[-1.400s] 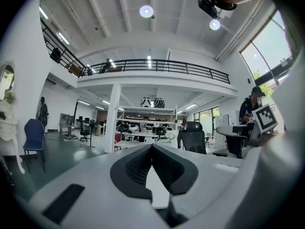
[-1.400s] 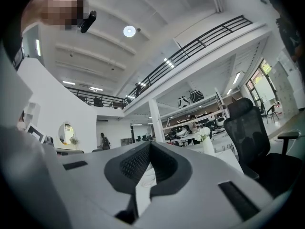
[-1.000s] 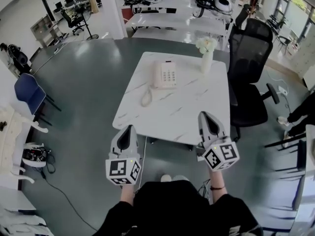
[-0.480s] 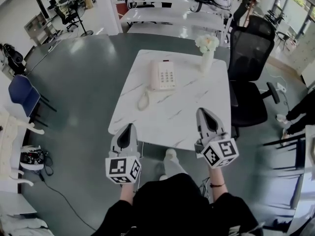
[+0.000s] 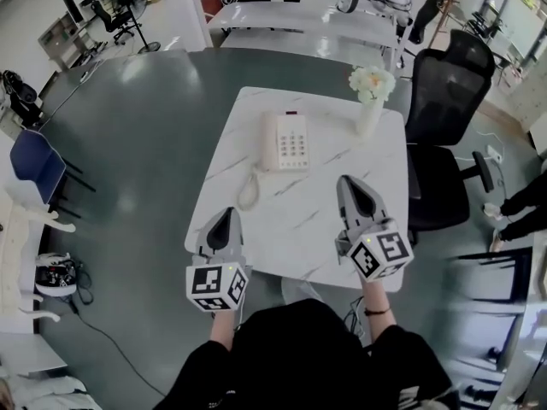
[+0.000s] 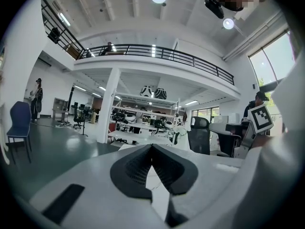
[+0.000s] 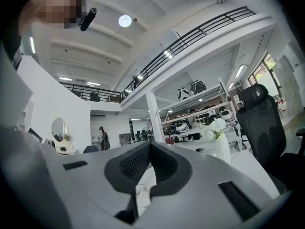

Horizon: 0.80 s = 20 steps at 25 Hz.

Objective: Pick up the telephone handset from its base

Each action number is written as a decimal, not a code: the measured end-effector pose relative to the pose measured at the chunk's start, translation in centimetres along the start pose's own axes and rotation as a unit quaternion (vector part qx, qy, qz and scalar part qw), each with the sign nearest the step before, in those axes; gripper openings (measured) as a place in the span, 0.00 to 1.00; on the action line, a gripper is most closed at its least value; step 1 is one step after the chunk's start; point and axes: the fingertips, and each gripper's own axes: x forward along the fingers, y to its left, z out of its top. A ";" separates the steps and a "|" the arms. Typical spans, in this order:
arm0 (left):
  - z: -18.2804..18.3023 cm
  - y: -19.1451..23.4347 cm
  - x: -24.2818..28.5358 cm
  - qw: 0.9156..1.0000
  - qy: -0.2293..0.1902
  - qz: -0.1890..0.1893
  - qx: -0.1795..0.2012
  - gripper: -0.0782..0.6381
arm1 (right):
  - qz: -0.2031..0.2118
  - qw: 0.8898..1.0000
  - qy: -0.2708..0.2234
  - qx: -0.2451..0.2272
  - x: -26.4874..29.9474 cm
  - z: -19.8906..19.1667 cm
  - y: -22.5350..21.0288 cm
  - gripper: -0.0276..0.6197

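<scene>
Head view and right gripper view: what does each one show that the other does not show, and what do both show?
Only the head view shows the phone, its cord and the left gripper. Only the right gripper view shows the balcony railing, a ceiling lamp and a round mirror. Both show the table, the vase of flowers, the black chair and the right gripper, its fingers together with nothing between them.

The table top (image 5: 299, 220) looks like smooth white veined marble, the telephone (image 5: 286, 141) pale smooth plastic, the grey floor (image 5: 145, 135) glossy, the chair back (image 5: 450, 79) black mesh.
</scene>
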 end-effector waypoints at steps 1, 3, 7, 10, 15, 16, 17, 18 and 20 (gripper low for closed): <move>0.1 0.3 0.9 1.000 0.003 0.002 -0.002 0.11 | 0.002 1.000 0.003 -0.001 1.0 -0.1 -0.3 0.03; 0.1 0.8 2.8 1.000 0.009 0.008 -0.007 0.11 | 0.005 1.000 0.009 0.001 2.9 -0.7 -1.2 0.03; -0.1 0.9 6.6 1.000 0.023 0.007 -0.008 0.11 | 0.010 1.000 0.020 0.009 5.8 -1.3 -3.3 0.03; -0.9 0.7 8.9 0.999 0.039 0.002 -0.005 0.11 | 0.008 0.999 0.028 0.014 7.2 -2.2 -4.7 0.03; -2.4 1.4 12.9 0.998 0.065 0.001 -0.012 0.11 | 0.001 0.999 0.033 0.029 10.4 -3.9 -6.8 0.03; -2.9 1.5 13.8 0.997 0.071 0.002 -0.013 0.11 | -0.001 0.999 0.033 0.032 11.1 -4.4 -7.3 0.03; -3.3 1.5 14.6 0.997 0.077 0.003 -0.014 0.11 | -0.002 0.999 0.036 0.034 11.7 -4.9 -7.7 0.03; -3.8 1.5 15.4 0.996 0.083 0.003 -0.014 0.11 | -0.003 0.999 0.039 0.036 12.3 -5.4 -8.1 0.03; -4.5 1.4 16.9 0.996 0.093 0.005 -0.012 0.11 | -0.003 0.998 0.046 0.036 13.4 -6.2 -8.9 0.03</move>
